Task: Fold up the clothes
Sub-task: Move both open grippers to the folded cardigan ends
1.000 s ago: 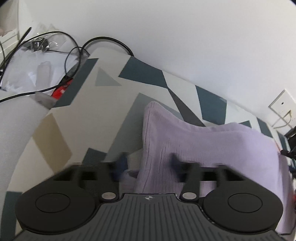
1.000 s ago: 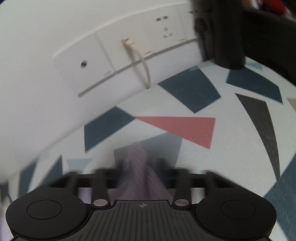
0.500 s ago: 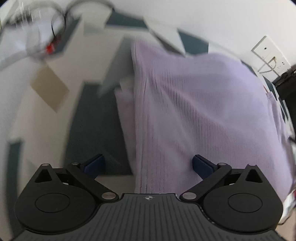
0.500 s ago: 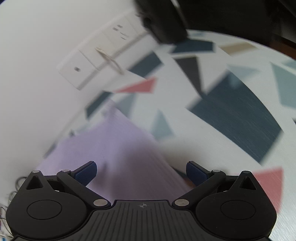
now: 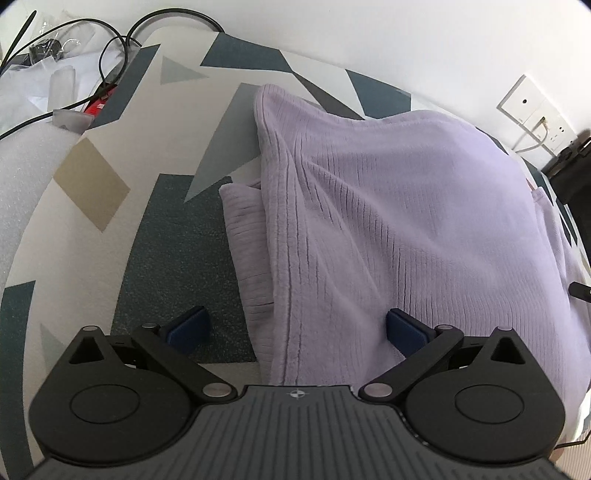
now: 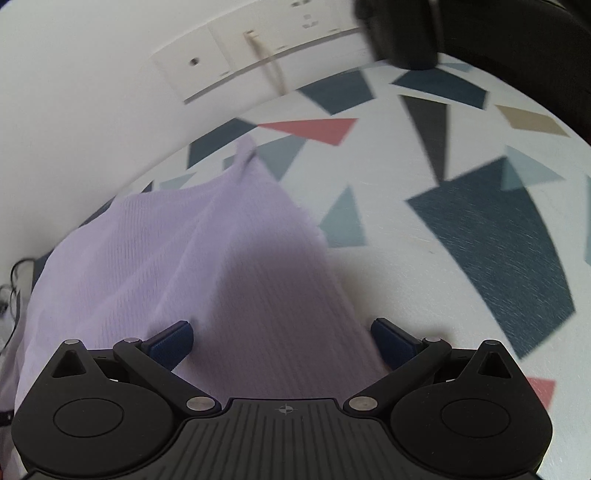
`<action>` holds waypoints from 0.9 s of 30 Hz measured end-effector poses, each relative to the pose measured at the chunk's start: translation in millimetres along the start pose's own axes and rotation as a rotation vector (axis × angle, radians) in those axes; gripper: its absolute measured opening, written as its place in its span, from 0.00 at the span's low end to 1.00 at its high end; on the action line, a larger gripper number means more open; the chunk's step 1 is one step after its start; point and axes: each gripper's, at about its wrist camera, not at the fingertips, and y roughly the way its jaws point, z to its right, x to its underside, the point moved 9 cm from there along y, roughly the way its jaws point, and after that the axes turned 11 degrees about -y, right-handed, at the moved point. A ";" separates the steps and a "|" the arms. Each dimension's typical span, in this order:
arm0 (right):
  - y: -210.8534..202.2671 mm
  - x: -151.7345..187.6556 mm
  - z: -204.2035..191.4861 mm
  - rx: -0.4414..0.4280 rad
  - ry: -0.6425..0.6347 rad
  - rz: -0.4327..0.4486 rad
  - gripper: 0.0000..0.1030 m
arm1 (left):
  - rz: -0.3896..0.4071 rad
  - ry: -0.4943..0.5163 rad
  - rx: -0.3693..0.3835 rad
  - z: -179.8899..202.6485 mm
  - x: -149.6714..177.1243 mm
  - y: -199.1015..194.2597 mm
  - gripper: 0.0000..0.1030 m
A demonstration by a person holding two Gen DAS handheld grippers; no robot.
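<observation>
A lilac ribbed garment (image 5: 388, 221) lies folded over on a table covered with a patterned cloth (image 5: 110, 147). Its left folded edge runs up the middle of the left wrist view, with a lower layer (image 5: 247, 251) sticking out beside it. My left gripper (image 5: 295, 328) is open above that edge, its blue pads spread wide and nothing pressed between them. In the right wrist view the same garment (image 6: 192, 258) tapers to a far corner (image 6: 245, 151). My right gripper (image 6: 282, 339) is open over the garment's right edge, jaws wide apart and holding nothing.
Black cables (image 5: 110, 48), clear plastic wrapping (image 5: 44, 74) and white foam (image 5: 22, 177) sit at the table's far left. Wall sockets (image 6: 258, 55) with a plugged cable line the wall behind. A black object (image 6: 424, 33) stands at the far right.
Both grippers were nearly shut on the garment's far corners a second ago. They have opened wide, let the fabric go and pulled back, so more of the laid-down garment shows.
</observation>
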 end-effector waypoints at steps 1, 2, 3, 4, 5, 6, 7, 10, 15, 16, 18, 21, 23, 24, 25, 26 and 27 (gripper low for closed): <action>2.8 -1.8 -5.5 -0.023 -0.035 -0.008 0.99 | 0.004 0.003 -0.002 0.7 0.0 0.3 1.00; 6.2 -2.7 -11.4 -0.039 -0.070 -0.020 0.99 | 0.007 0.007 -0.005 1.5 0.2 0.7 1.00; 9.0 -3.1 -15.6 -0.024 -0.102 -0.038 0.99 | 0.009 0.011 -0.008 2.3 0.3 0.9 1.00; 11.7 -3.5 -19.5 -0.004 -0.133 -0.056 0.99 | 0.010 0.015 -0.010 3.0 0.2 0.8 1.00; 13.6 -3.5 -23.6 0.007 -0.162 -0.075 0.99 | 0.009 0.017 -0.012 4.0 0.1 0.4 1.00; 14.8 -3.4 -27.7 -0.003 -0.172 -0.085 0.99 | 0.009 0.019 -0.013 5.2 -0.1 0.3 1.00; 15.9 -3.2 -31.7 -0.015 -0.179 -0.094 0.99 | 0.009 0.022 -0.012 7.1 -0.4 0.9 1.00; 19.2 -2.2 -41.2 -0.027 -0.200 -0.110 0.99 | 0.010 0.037 -0.019 13.8 -0.6 3.5 1.00; 20.7 0.1 -46.1 -0.003 -0.244 -0.117 0.99 | 0.010 0.038 -0.028 17.6 -3.2 7.0 1.00; 20.4 -0.1 -45.5 -0.003 -0.237 -0.114 0.99 | 0.012 0.039 -0.026 17.3 -3.4 7.0 1.00; 20.3 -0.5 -44.5 0.001 -0.223 -0.102 0.99 | 0.022 0.039 -0.021 17.0 -3.7 6.7 1.00; 21.2 -1.2 -43.8 0.020 -0.207 -0.089 0.99 | 0.054 0.031 -0.019 17.0 -2.3 5.0 1.00; 21.9 -2.1 -43.8 0.039 -0.194 -0.087 0.99 | 0.080 0.025 -0.016 16.9 -0.9 3.2 1.00; 22.1 -2.3 -43.8 0.047 -0.189 -0.084 0.99 | 0.090 0.022 -0.010 16.4 -0.2 2.0 1.00; 22.4 -2.6 -43.8 0.054 -0.185 -0.082 0.99 | 0.100 0.019 -0.005 15.8 0.5 0.8 1.00; 22.6 -2.9 -43.8 0.062 -0.180 -0.080 0.99 | 0.109 0.012 0.002 15.0 0.9 -0.1 1.00; 22.6 -2.9 -43.5 0.066 -0.179 -0.077 0.99 | 0.116 0.002 0.011 13.8 0.9 -0.8 1.00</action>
